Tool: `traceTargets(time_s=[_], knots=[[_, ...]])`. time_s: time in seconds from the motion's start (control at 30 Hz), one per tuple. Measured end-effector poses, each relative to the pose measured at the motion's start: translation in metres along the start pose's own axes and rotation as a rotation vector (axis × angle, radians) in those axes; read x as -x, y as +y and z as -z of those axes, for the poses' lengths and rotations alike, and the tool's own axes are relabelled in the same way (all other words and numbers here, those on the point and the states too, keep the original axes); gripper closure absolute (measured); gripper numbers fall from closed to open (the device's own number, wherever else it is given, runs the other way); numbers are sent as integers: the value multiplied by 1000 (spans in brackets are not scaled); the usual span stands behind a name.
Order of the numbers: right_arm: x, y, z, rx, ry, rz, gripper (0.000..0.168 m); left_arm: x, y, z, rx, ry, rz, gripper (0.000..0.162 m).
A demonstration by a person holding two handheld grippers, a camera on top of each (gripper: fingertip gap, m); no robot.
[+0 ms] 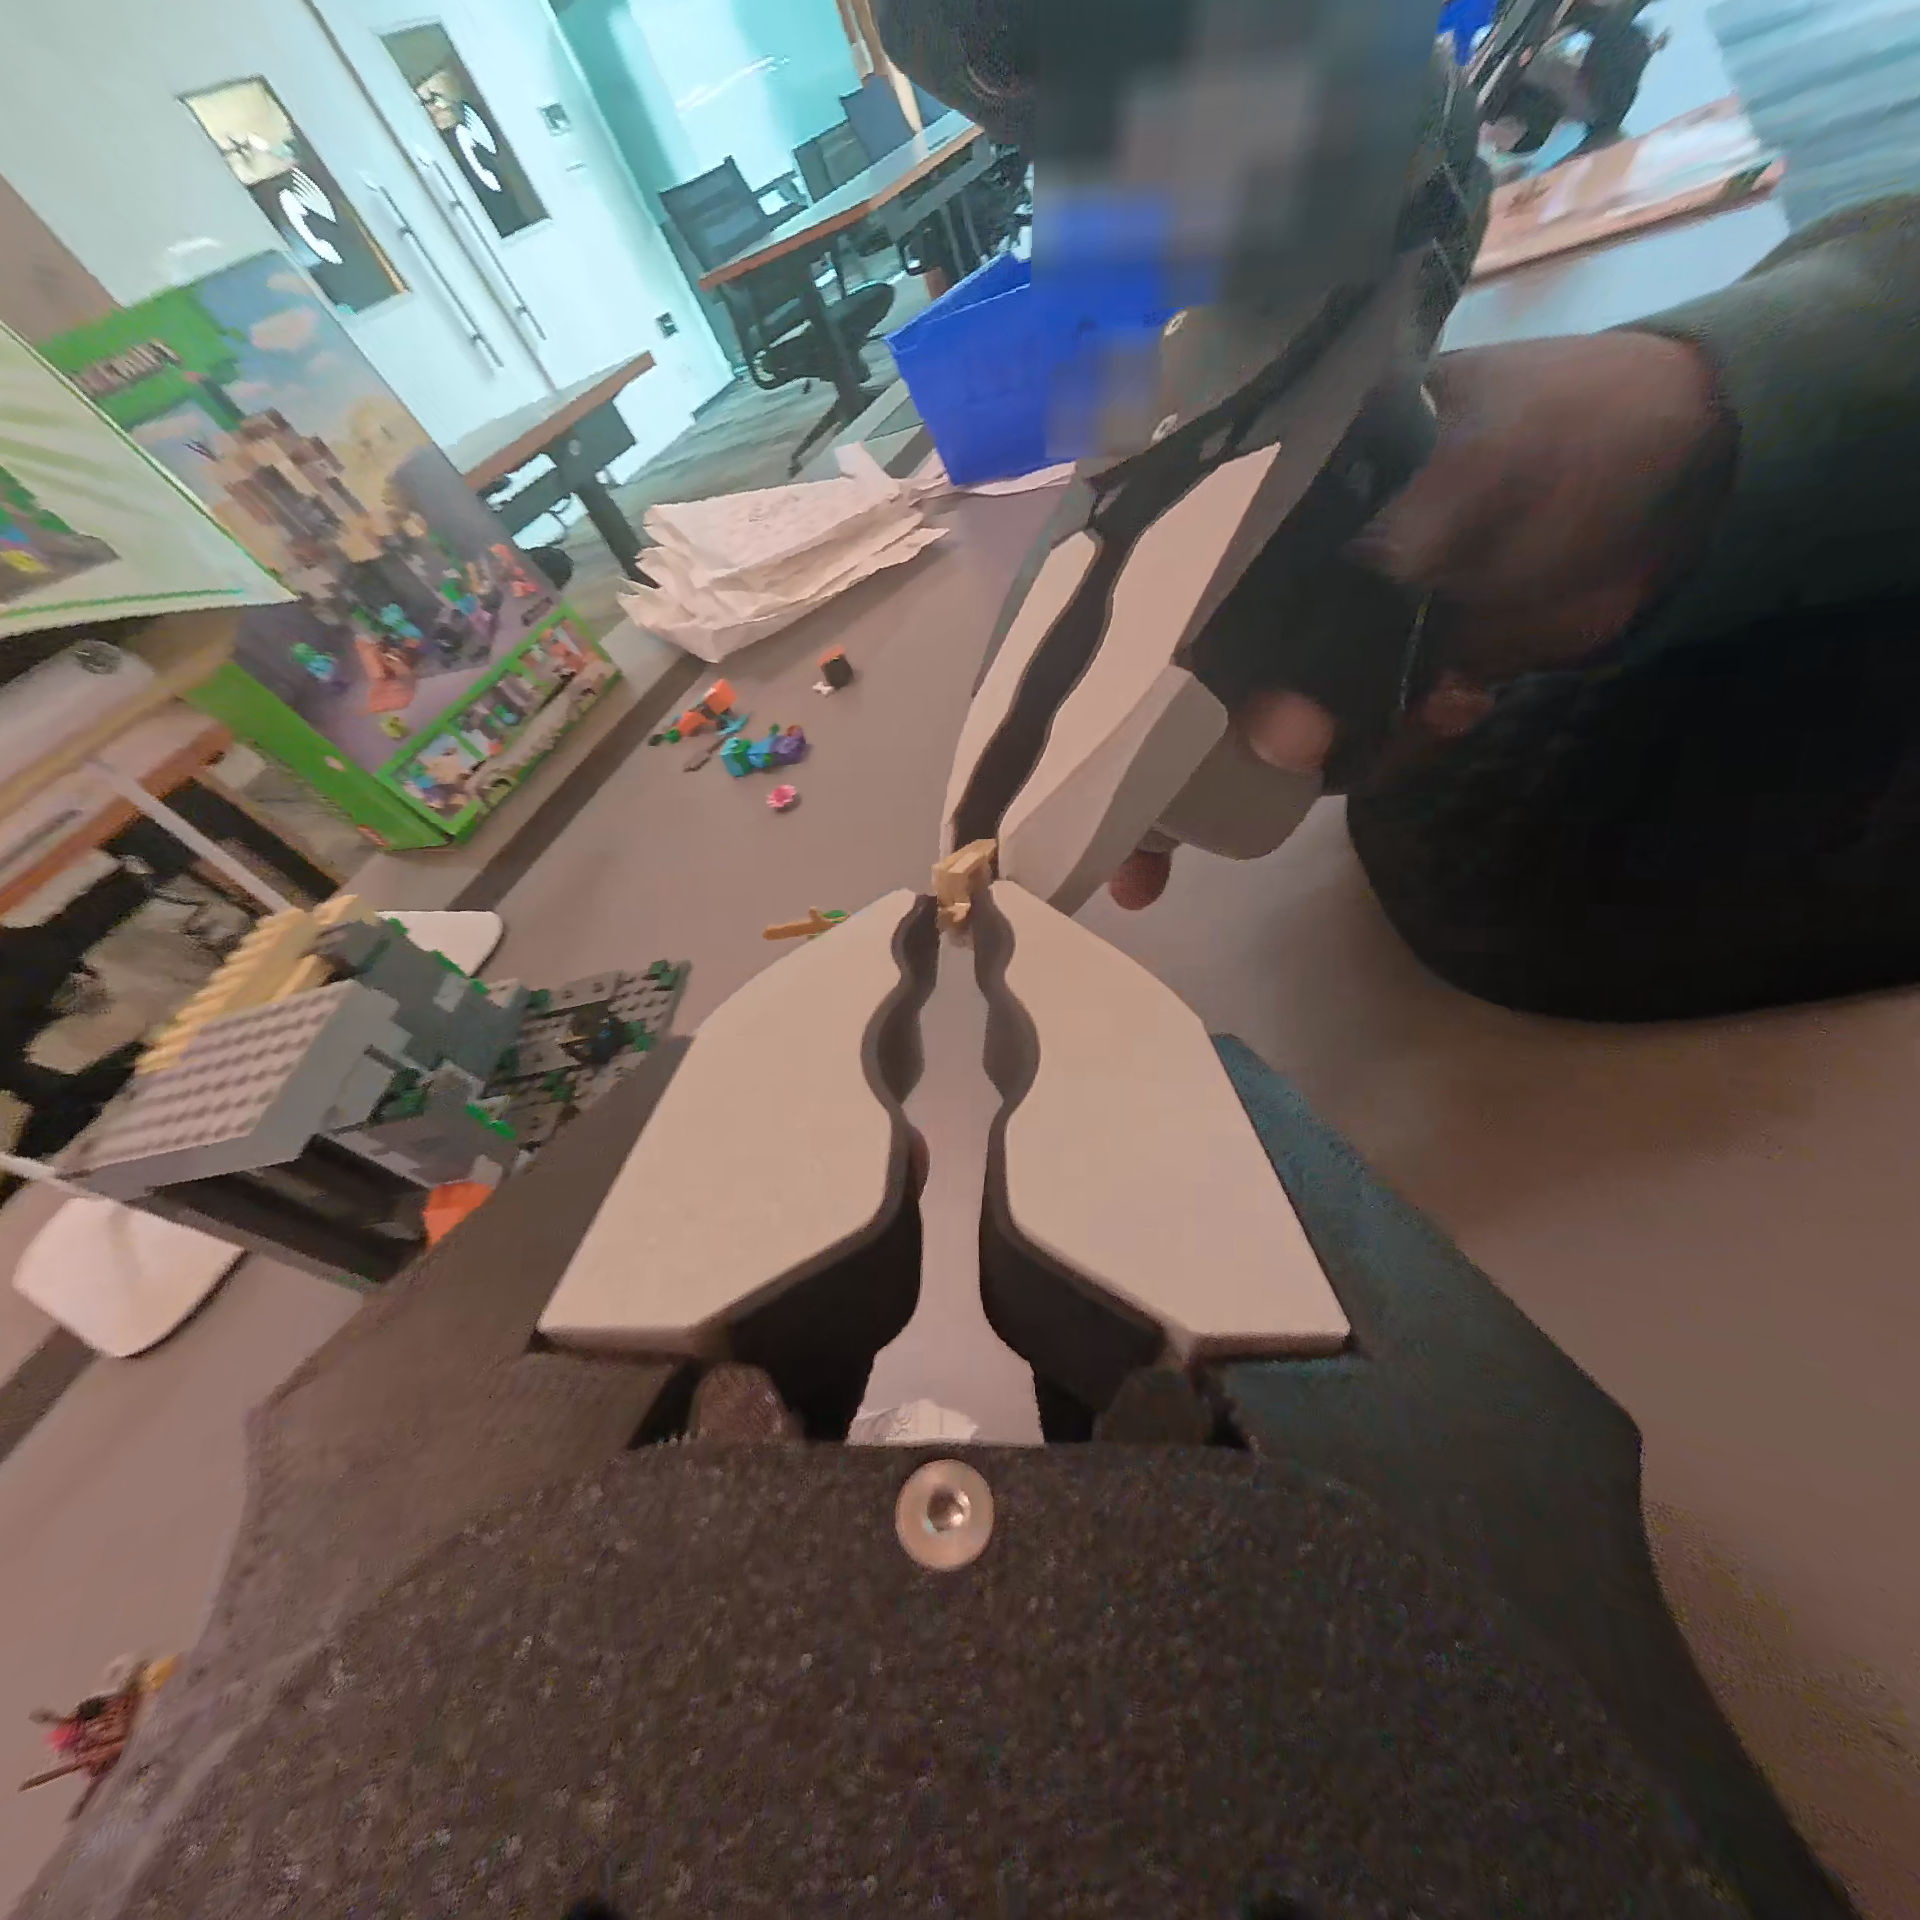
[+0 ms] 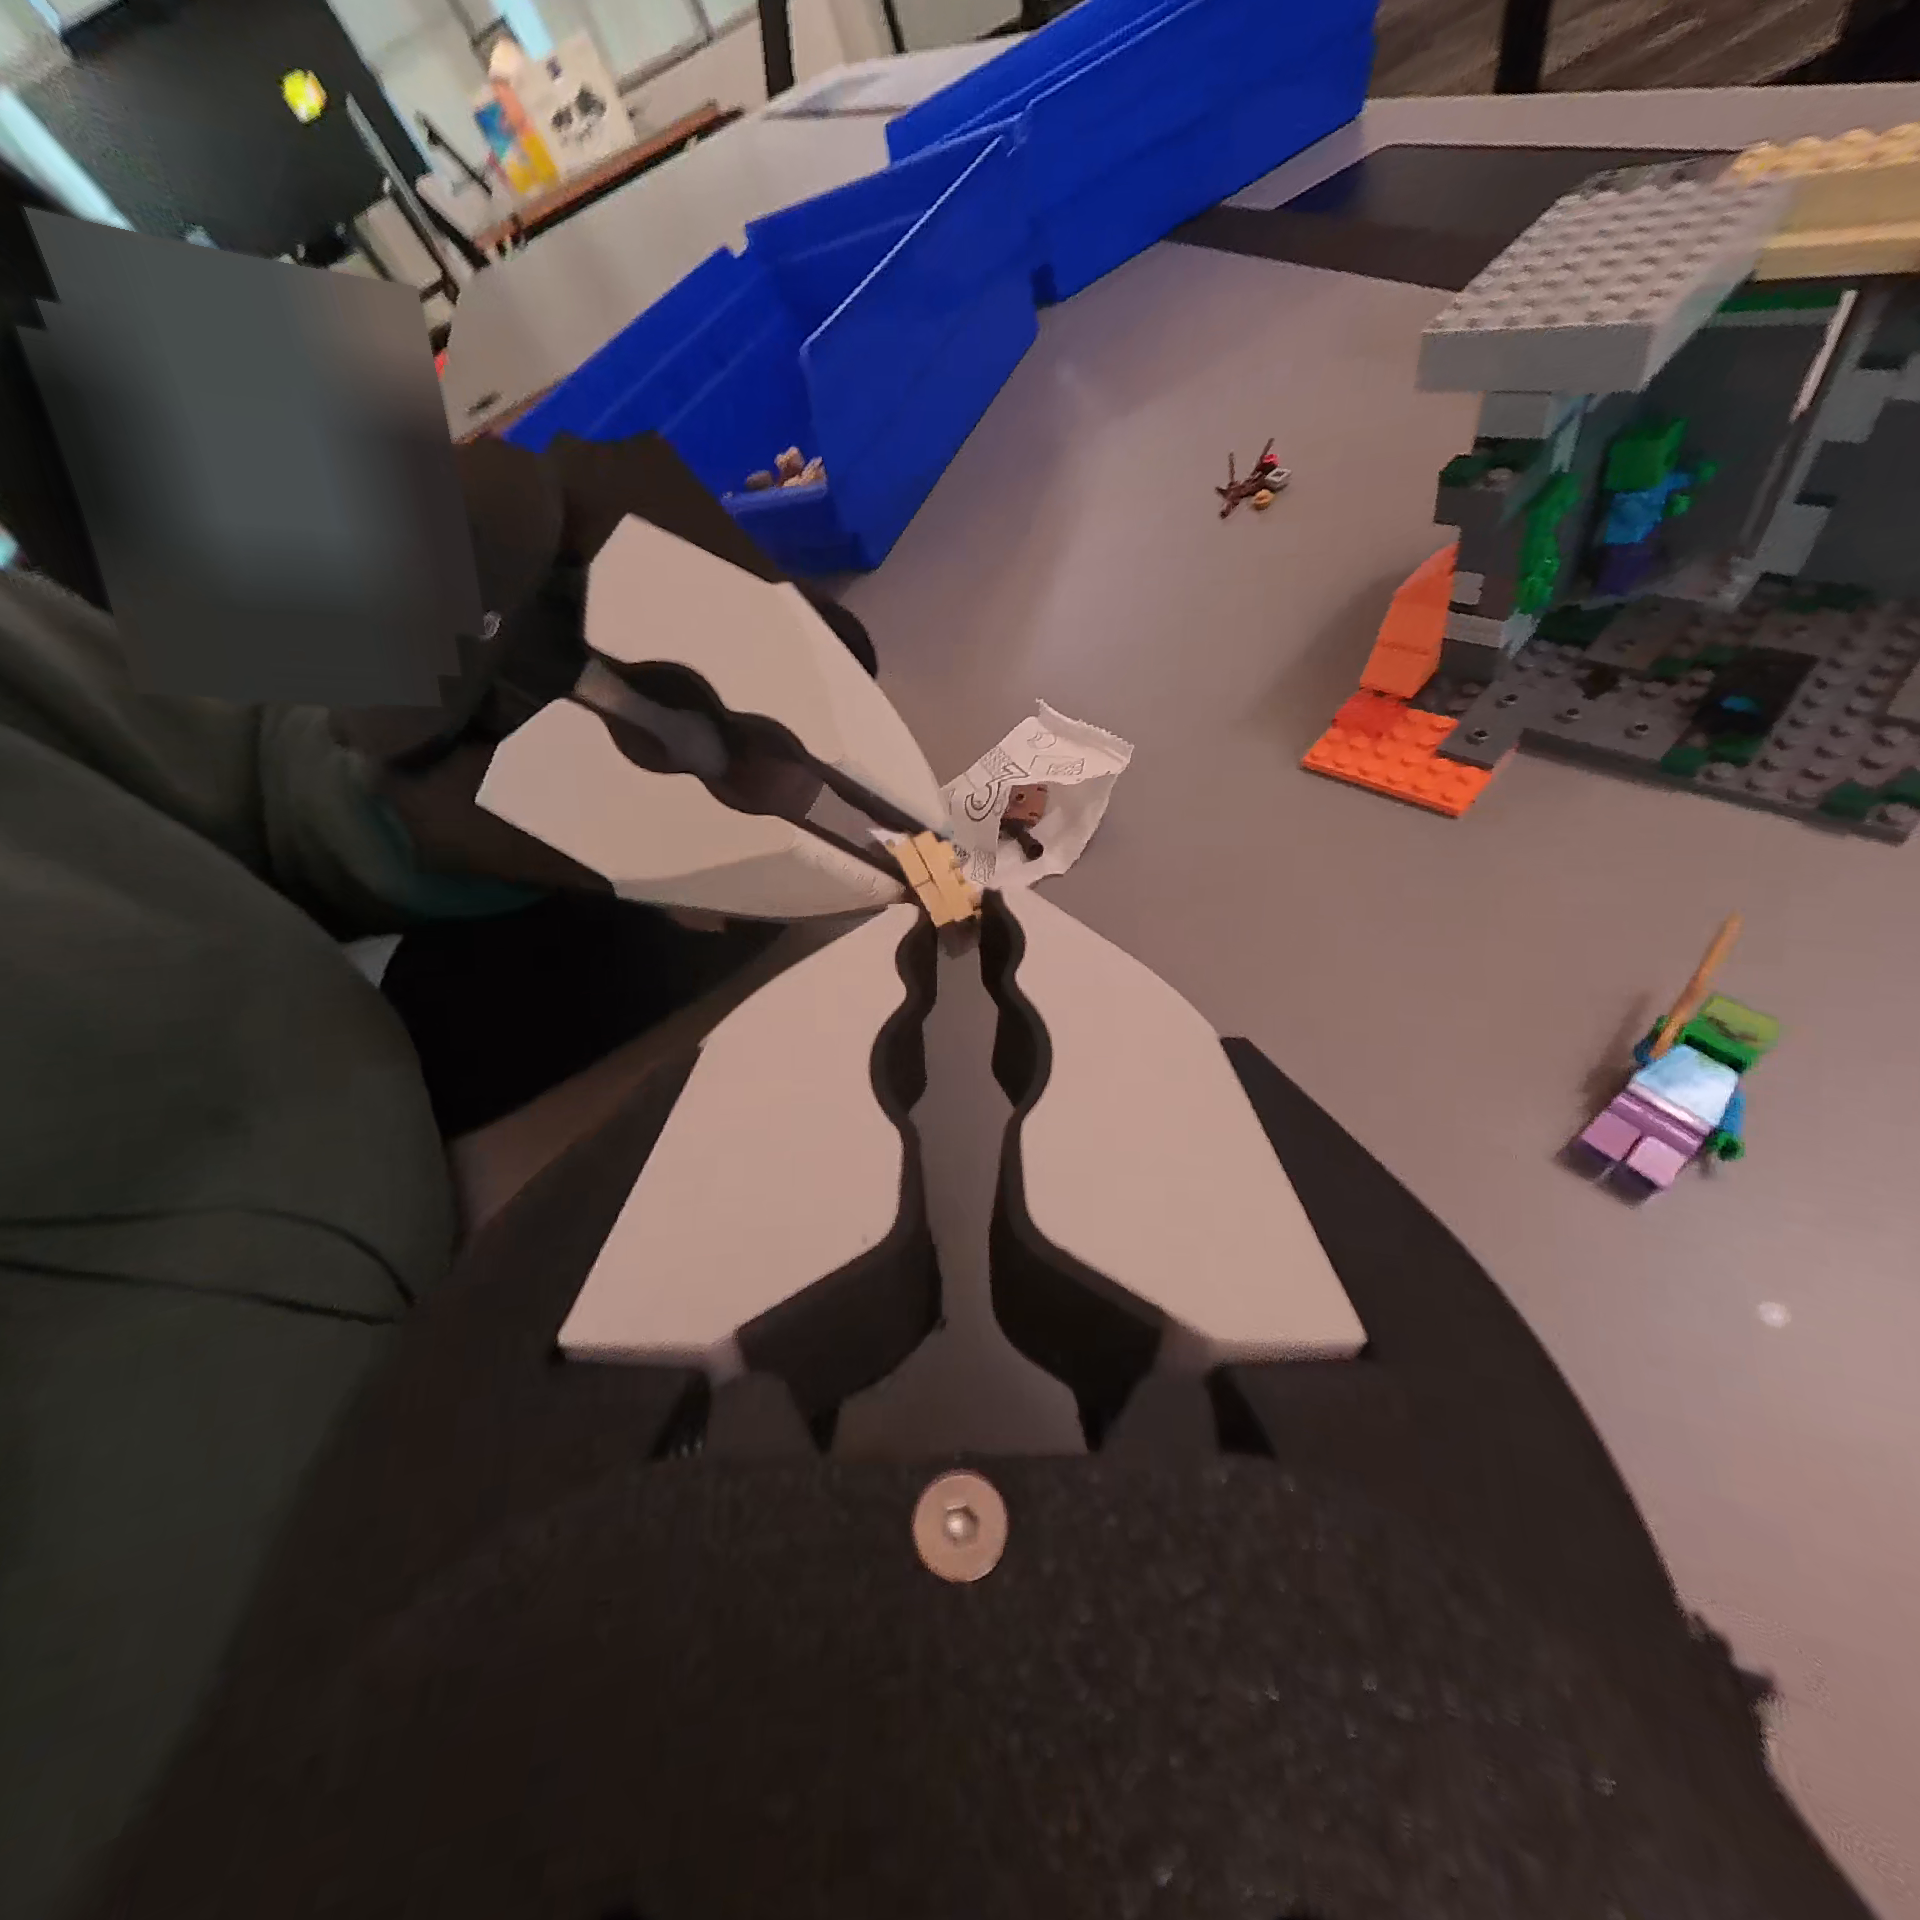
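On the left of the left wrist view, a grey brick building (image 1: 312,1049) is standing near the table (image 1: 1455,1299) edge, with a green printed box (image 1: 416,623) behind it and loose small pieces (image 1: 748,743) lying past it on open grey surface. In the middle, the left claw (image 1: 956,914) is pinching a small tan piece (image 1: 961,883) between nearly closed tips. The right claw (image 1: 977,831) is meeting it tip to tip from above, also gripping that tan piece, with a person's hand (image 1: 1507,540) wrapping its handle at right.

In the right wrist view, the left claw (image 2: 904,862) is coming in from the left, its tips squeezing the tan piece (image 2: 940,878), while the right claw (image 2: 961,930) is clamping the same piece from below. Just behind them a torn white packet (image 2: 1039,800) is lying on the table (image 2: 1351,1455). Blue bins (image 2: 935,343) are sitting along the far edge. Further right, a small dark bit (image 2: 1252,483) is resting alone, the building (image 2: 1662,499) is occupying the right edge, and a green-headed figure (image 2: 1673,1091) is lying well apart, with bare table around it.
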State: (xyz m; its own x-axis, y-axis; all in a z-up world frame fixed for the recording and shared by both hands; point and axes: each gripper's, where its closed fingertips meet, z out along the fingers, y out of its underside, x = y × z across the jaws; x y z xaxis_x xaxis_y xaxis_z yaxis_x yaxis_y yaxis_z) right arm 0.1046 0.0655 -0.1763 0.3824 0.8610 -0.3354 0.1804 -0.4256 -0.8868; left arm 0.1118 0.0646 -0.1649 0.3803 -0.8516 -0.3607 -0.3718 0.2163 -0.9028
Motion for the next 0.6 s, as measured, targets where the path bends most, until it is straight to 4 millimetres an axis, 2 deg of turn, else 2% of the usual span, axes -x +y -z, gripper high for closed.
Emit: traceTargets(time_s=[0.13,0.2,0.27,0.37,0.47,0.6], knots=[[-1,-1,1,-56,37,-66,160,0,0,0,16,-41,-63,155],[0,-2,2,-69,39,-64,160,0,-2,0,8,-30,-41,155],[7,-4,4,-88,-35,-27,160,-3,-8,3,-46,40,43,155],[23,-7,14,-78,-179,112,160,-12,-21,10,-143,212,226,155],[24,0,18,17,-190,276,160,-20,-20,8,-145,249,207,156],[27,5,20,116,-222,397,159,-25,-21,9,-149,286,206,156]])
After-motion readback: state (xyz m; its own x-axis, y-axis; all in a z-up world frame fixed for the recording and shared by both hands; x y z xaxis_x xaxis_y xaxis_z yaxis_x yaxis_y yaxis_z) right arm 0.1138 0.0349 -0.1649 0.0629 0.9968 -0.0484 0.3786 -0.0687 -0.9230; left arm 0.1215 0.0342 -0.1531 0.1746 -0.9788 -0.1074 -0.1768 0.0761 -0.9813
